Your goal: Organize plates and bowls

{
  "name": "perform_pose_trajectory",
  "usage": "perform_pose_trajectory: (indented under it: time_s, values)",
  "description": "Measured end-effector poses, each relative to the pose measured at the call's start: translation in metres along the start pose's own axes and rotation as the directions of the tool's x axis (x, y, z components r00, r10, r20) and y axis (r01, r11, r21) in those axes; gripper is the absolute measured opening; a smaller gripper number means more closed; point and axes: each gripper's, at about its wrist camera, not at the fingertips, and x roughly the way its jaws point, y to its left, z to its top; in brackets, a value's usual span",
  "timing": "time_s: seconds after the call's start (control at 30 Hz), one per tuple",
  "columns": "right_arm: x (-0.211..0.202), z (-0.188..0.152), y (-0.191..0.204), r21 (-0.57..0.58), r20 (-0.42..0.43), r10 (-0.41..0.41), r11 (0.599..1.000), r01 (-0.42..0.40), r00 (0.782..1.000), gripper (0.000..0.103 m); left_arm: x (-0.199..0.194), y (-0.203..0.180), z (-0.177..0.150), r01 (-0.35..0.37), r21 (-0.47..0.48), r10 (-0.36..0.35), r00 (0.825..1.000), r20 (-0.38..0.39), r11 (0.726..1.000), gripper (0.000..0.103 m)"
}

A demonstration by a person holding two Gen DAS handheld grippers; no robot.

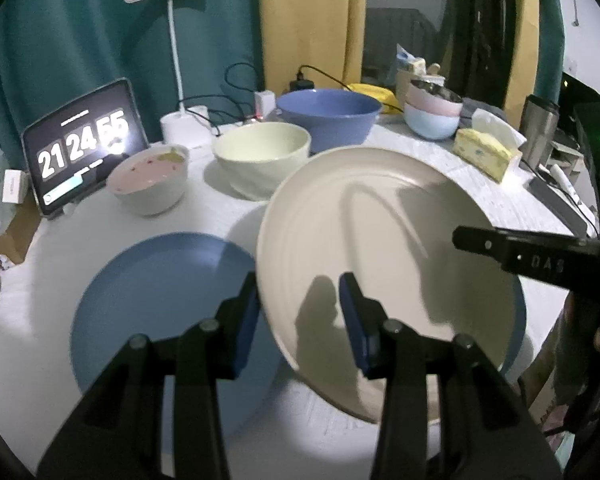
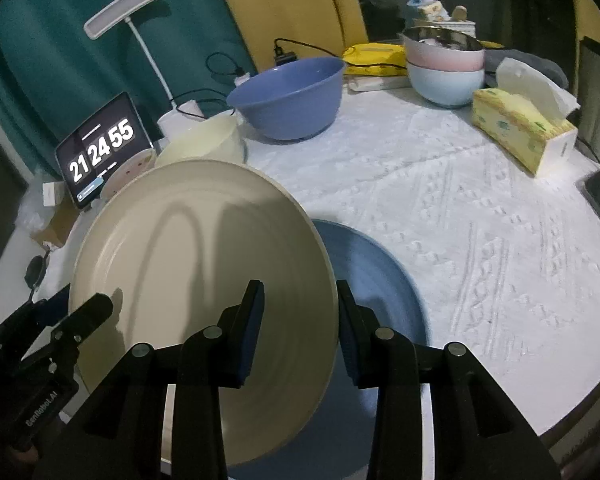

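We saw a round table (image 2: 440, 184) with a white cloth, and over it a cream plate (image 1: 380, 240) tilted in the air between two blue plates, one (image 1: 152, 304) on the left and one (image 2: 380, 280) on the right. Our left gripper (image 1: 300, 312) pinched the plate's left rim. Our right gripper (image 2: 300, 320) pinched its right rim, with bowls standing farther back.

Blue plate (image 2: 376, 280) mostly hidden under cream plate (image 2: 204, 264); speckled bowl (image 2: 130, 174) half-covered.
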Motion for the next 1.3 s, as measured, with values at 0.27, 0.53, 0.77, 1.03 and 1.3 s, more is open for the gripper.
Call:
perform_pose_trajectory:
  time_s: [0.27, 0.53, 0.77, 1.03, 1.3]
  values:
    - [-0.003, -0.008, -0.021, 0.025, 0.002, -0.022, 0.999, 0.022, 1.000, 0.038, 0.012, -0.018, -0.002, 0.025, 0.013, -0.024, 0.999, -0.044, 1.000, 0.042]
    - [-0.006, -0.012, -0.039, 0.052, 0.004, -0.035, 0.998, 0.035, 0.999, 0.038, 0.025, -0.031, -0.004, 0.044, 0.031, -0.041, 0.995, -0.086, 0.999, 0.042]
    - [-0.009, -0.010, -0.040, 0.052, 0.026, -0.052, 0.997, 0.051, 0.998, 0.038, 0.027, -0.029, -0.003, 0.053, 0.025, -0.051, 0.995, -0.091, 0.998, 0.042]
    - [-0.015, -0.007, -0.038, 0.049, 0.053, -0.106, 0.993, 0.103, 0.993, 0.038, 0.024, -0.022, -0.004, 0.042, 0.021, -0.040, 0.996, -0.077, 0.999, 0.046]
    - [-0.019, -0.004, -0.029, 0.039, 0.067, -0.111, 0.993, 0.108, 0.992, 0.038, 0.014, -0.011, -0.003, 0.047, -0.004, -0.047, 0.998, -0.045, 0.999, 0.046]
